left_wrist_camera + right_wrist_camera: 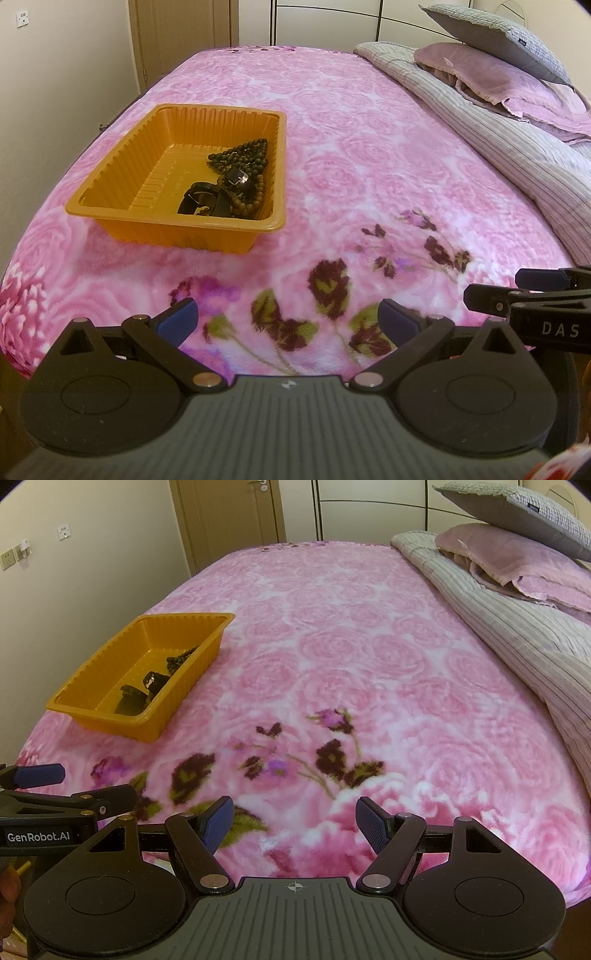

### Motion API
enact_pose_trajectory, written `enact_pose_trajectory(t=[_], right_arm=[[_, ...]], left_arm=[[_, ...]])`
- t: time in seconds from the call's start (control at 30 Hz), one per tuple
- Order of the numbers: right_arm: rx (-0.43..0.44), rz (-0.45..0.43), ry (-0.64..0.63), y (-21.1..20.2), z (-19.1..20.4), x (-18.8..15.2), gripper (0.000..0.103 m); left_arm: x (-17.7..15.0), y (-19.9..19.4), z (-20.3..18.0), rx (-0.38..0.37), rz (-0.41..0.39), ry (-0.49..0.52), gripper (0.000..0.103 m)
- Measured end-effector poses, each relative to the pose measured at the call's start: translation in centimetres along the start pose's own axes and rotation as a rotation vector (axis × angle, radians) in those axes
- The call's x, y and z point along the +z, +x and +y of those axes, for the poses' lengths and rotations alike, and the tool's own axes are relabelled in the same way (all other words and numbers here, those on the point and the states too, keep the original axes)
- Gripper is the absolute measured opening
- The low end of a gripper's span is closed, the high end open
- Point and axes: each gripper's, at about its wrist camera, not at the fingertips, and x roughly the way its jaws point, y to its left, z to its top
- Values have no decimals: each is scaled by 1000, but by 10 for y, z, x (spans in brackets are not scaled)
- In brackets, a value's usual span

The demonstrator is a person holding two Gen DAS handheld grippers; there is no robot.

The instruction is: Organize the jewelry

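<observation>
An orange plastic tray (110,210) sits on the pink flowered blanket at the left; it also shows in the right wrist view (96,712). Inside it lie dark bead strands (243,151), a black watch (238,179) and a dark strap (199,203), bunched at its right end. My left gripper (288,317) is open and empty, held low over the blanket's near edge, short of the tray. My right gripper (295,825) is open and empty, beside the left one and to its right. Each gripper shows at the edge of the other's view.
The bed's blanket (332,664) stretches ahead. A striped grey quilt (517,627) and stacked pillows (517,557) lie along the right side. A wall (74,590) and a door (229,517) stand beyond the left and far edges.
</observation>
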Motion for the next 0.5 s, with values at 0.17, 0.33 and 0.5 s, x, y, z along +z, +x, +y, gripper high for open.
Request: enact_pose_trajectory(t=[0.17, 0.33, 0.5], right_arm=[[2, 2, 0, 0, -1, 0, 73], [4, 2, 1, 0, -2, -2, 73], [5, 2, 2, 0, -2, -3, 73]], left_arm=[[0, 0, 0, 0, 1, 1, 103], [-3, 2, 1, 2, 1, 1, 103], [-3, 3, 1, 0, -6, -1, 103]])
